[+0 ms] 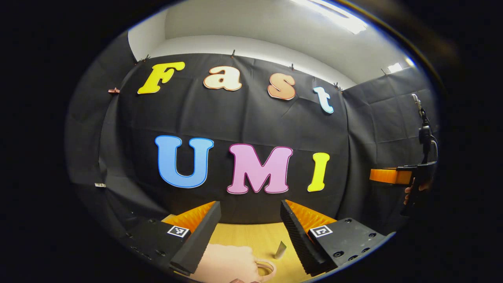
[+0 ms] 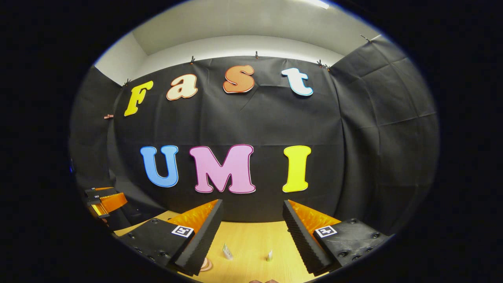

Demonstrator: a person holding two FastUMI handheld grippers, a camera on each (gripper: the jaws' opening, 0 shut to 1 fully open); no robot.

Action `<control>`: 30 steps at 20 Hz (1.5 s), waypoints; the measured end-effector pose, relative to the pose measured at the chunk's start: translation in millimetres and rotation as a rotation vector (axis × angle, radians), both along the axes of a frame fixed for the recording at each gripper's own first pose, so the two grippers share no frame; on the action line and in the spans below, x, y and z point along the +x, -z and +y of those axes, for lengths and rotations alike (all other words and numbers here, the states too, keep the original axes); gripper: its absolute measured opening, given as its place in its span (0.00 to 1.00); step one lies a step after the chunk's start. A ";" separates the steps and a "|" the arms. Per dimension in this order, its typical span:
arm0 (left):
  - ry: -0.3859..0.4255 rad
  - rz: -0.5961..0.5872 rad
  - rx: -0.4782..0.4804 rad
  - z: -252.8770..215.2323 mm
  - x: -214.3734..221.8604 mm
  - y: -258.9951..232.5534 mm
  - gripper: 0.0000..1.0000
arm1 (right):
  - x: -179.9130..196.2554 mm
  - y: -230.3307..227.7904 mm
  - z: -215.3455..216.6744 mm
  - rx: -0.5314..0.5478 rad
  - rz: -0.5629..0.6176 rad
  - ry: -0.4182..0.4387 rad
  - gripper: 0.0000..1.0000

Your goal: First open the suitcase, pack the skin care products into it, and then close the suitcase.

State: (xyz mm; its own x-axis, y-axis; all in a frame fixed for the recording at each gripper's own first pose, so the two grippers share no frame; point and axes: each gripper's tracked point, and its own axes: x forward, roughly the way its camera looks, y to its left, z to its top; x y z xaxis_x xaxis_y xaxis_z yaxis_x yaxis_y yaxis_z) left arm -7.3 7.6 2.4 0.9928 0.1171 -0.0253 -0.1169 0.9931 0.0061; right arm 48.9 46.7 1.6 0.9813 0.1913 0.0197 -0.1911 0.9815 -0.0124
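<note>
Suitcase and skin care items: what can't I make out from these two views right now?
- Suitcase: left gripper view, a pink shape cut off by the bottom edge and the left tongs; open or closed, can't tell.
- Small item: too small to identify.
- Two small items: right gripper view, between the right tongs, too small to identify.

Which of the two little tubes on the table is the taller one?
The pale, leaning tube on the left in the right gripper view; the tiny greenish tube to its right looks shorter.

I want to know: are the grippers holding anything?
Nothing. The left gripper and right gripper are open, fingers apart, above the table.
</note>
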 end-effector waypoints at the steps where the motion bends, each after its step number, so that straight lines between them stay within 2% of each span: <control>1: 0.006 0.005 -0.001 -7.8 3.0 0.4 0.95 | 6.3 -0.1 -5.5 -0.007 -0.002 -0.004 0.91; 2: 0.020 0.013 -0.001 -16.9 8.0 5.1 0.96 | 12.4 -0.2 -8.4 -0.011 -0.003 -0.009 0.96; 5: 0.076 0.098 -0.054 -43.2 23.9 41.1 0.95 | 24.8 5.5 -14.8 -0.014 0.004 -0.042 0.96; 9: 0.051 0.287 -0.159 -50.3 47.8 108.9 0.96 | 34.2 20.2 -30.6 -0.029 0.016 -0.087 0.96; 10: 0.048 0.343 -0.177 -50.9 52.7 127.5 0.96 | 36.8 25.6 -35.7 -0.027 0.023 -0.095 0.91; 12: 0.050 0.468 -0.195 -57.5 59.3 166.8 0.96 | 41.8 38.2 -49.9 -0.030 0.042 -0.096 0.91; 13: 0.064 0.540 -0.200 -63.8 63.1 188.9 0.96 | 43.7 45.2 -56.8 -0.032 0.052 -0.094 0.96; 17: 0.073 0.815 -0.207 -79.2 62.4 267.7 0.97 | 46.0 69.4 -79.9 -0.039 0.084 -0.094 0.96; 23: -0.027 1.138 -0.161 -76.3 60.3 358.4 0.97 | 50.3 95.4 -114.4 -0.058 0.124 -0.073 0.96; 30: -0.143 1.277 -0.166 -58.9 55.3 410.8 0.97 | 67.4 103.3 -137.4 -0.050 0.156 -0.061 0.95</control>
State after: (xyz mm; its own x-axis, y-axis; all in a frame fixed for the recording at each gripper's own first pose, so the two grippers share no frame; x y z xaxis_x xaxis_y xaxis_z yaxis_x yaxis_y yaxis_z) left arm 48.0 -51.3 -408.4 0.2352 0.1237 -0.9640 -0.2238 0.9721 0.0701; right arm 116.4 -90.6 -101.7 0.9583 0.2475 -0.1431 -0.2537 0.9669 -0.0266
